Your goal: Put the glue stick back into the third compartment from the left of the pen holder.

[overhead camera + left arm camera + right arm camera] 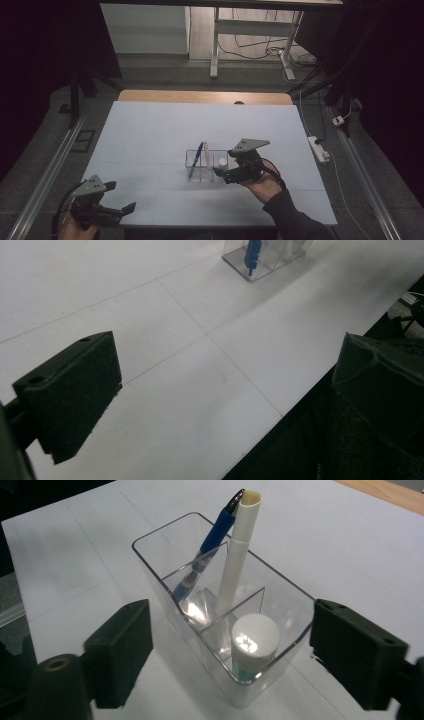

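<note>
— So where do we stand with the white-capped glue stick (254,647)?

— It stands upright in the near compartment of the clear plastic three-part organiser (165,562), between our right tool's (227,652) jaws, which are spread wide on either side of the box and don't touch it. We'd say it's released.

— And the other compartments?

— A blue pen with a metal clip (212,535) leans in one far compartment, and a white marker-like pen (239,550) stands in the one beside it. From above, the organiser (192,156) sits near the middle of the white counter (150,130), with the right tool (223,175) just beside it.

— What's left for us?

— Little, we judge: all three pieces look sorted, so backing the right hand away seems the remainder. Our left tool (120,211) hangs released at the counter's near edge, holding nothing.
</note>
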Action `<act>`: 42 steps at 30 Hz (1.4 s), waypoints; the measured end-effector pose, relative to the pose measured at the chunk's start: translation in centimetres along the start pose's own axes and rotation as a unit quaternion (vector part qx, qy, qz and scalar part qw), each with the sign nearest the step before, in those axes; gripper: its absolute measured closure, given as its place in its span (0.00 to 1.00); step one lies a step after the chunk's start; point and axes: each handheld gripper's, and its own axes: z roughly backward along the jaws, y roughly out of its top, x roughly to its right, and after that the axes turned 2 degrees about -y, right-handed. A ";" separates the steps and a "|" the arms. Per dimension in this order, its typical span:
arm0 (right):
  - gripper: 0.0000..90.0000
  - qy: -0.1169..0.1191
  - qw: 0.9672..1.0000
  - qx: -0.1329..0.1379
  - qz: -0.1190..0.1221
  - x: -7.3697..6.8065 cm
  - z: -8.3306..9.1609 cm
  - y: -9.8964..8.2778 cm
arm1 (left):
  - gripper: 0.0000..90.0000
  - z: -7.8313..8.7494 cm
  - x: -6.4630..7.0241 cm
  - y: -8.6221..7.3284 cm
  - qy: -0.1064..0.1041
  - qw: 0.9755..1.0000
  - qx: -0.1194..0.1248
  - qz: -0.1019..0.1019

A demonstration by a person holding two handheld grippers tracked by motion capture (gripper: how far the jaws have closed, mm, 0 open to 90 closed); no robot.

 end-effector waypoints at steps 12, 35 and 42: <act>0.06 0.007 1.000 -0.022 -0.021 0.4 2.8 -1.4 | 0.00 0.0 0.0 0.0 -0.002 1.000 0.000 0.000; 0.00 -0.075 0.994 -0.017 -0.081 1.9 10.4 -8.6 | 0.00 0.0 0.0 0.0 -0.002 1.000 0.002 0.001; 0.00 -0.101 0.988 -0.033 -0.115 1.8 11.7 -10.7 | 0.00 0.1 0.0 -0.1 -0.001 1.000 0.002 0.002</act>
